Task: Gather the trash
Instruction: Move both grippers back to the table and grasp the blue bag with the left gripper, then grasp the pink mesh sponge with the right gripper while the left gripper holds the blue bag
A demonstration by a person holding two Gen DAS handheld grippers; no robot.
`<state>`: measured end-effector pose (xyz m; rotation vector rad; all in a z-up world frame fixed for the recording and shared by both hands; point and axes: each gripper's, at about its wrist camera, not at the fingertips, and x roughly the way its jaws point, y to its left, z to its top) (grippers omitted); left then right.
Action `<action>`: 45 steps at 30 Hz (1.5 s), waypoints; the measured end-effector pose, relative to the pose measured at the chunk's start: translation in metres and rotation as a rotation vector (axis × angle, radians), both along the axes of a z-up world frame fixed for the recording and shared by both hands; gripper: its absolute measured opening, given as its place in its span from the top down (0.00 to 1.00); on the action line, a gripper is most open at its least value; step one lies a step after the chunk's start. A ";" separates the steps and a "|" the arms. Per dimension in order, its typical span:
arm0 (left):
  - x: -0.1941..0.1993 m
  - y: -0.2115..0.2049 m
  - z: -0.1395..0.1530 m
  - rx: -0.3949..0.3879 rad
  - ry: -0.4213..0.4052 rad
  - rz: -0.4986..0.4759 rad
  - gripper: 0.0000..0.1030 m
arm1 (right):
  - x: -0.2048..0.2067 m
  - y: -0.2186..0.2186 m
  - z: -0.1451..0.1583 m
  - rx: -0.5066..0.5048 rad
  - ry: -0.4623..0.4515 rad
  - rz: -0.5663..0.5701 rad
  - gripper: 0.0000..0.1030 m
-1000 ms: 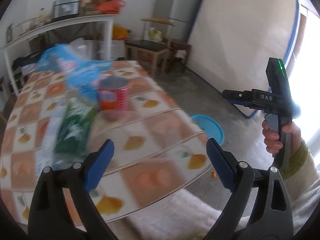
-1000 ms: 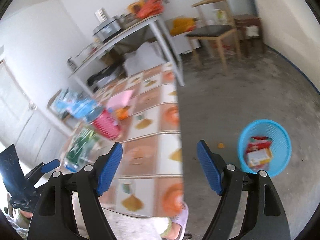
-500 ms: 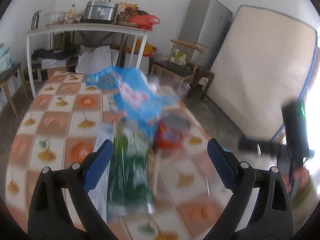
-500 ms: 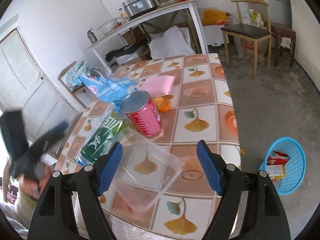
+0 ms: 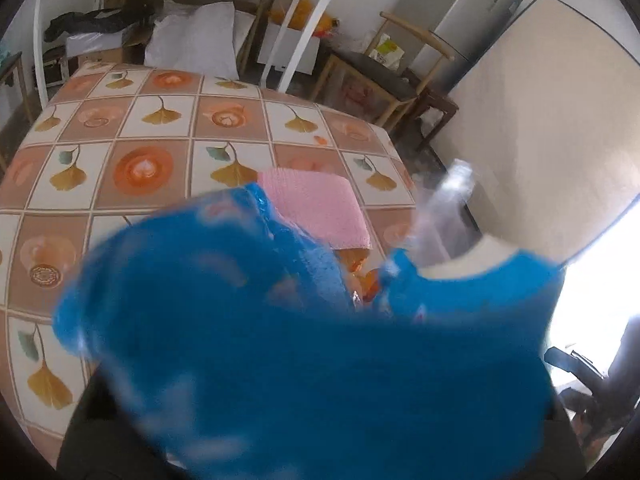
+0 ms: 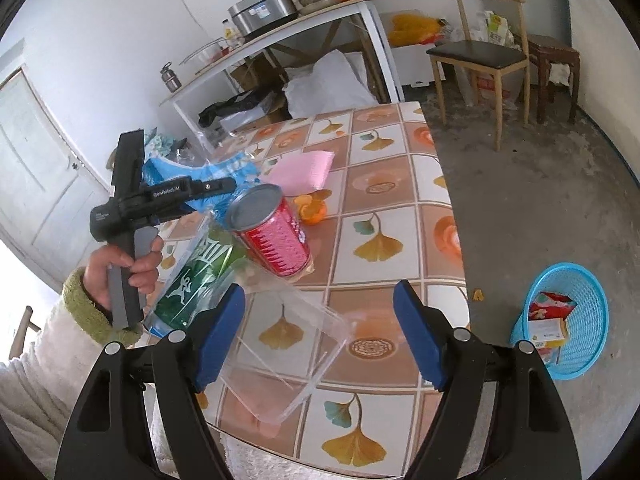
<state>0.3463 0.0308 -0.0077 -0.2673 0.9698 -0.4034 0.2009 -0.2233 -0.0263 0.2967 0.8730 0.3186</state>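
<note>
1. The right gripper point(image 6: 318, 340) hangs over the table's near edge with its blue pads wide apart and nothing between them; the clear plastic tray point(image 6: 280, 360) below it lies on the table point(image 6: 400, 248) by that near edge, untouched.
2. Just left of the right gripper, the person's left hand point(image 6: 120, 268), in a cream sleeve with a green cuff, grips the handle of the left gripper point(image 6: 160, 200), which reaches over the table's left side toward the blue plastic bag point(image 6: 224, 172).
3. In the left wrist view the blue plastic bag point(image 5: 300, 340) fills the lower frame, blurred and right up against the camera, hiding the fingers. The jaws are closing, with the bag in front of them; I cannot tell whether the pads press on it.
4. A green packet point(image 6: 192, 276) lies flat along the table's left edge, its near end beside the right gripper's left pad.
5. A red can point(image 6: 272, 232) stands tilted near the table's middle, just right of the green packet, with a clear wrapper under it.
6. Orange peel point(image 6: 312, 208) sits just beyond the can.
7. A pink cloth point(image 6: 304, 170) lies further on, toward the far half of the table, next to the blue bag.
8. On the floor off the table's right edge stands a blue basket point(image 6: 580, 280), holding a few packets.
9. Beyond the far edge are a white shelf table point(image 6: 304, 24) and a wooden chair point(image 6: 480, 56).
</note>
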 end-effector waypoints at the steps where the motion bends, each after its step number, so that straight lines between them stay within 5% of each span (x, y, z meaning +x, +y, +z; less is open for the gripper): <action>1: -0.002 -0.001 0.000 0.006 -0.007 -0.006 0.52 | 0.001 -0.001 -0.001 0.003 0.002 -0.002 0.28; 7: -0.009 -0.008 0.008 0.048 -0.069 -0.021 0.94 | 0.002 -0.002 -0.002 0.007 0.002 0.002 0.28; 16: -0.033 0.021 0.054 -0.051 -0.246 0.078 0.99 | 0.001 -0.002 0.001 0.012 -0.019 0.012 0.28; 20: -0.049 0.044 0.077 -0.113 -0.315 0.153 0.99 | 0.015 0.003 0.025 -0.029 -0.093 0.066 0.28; 24: -0.063 0.067 0.094 -0.135 -0.348 0.239 0.99 | 0.067 0.017 0.058 -0.054 -0.176 0.202 0.27; 27: -0.066 0.080 0.100 -0.132 -0.345 0.299 0.99 | 0.128 0.041 0.062 -0.081 -0.141 0.344 0.14; 33: -0.069 0.096 0.104 -0.134 -0.341 0.377 0.99 | 0.243 0.125 0.003 -0.318 0.043 0.599 0.13; 38: -0.066 0.101 0.105 -0.144 -0.343 0.380 1.00 | 0.272 0.174 -0.047 -0.520 0.105 0.806 0.14; 45: -0.060 0.099 0.099 -0.140 -0.340 0.349 0.99 | 0.291 0.191 -0.082 -0.581 0.161 0.882 0.14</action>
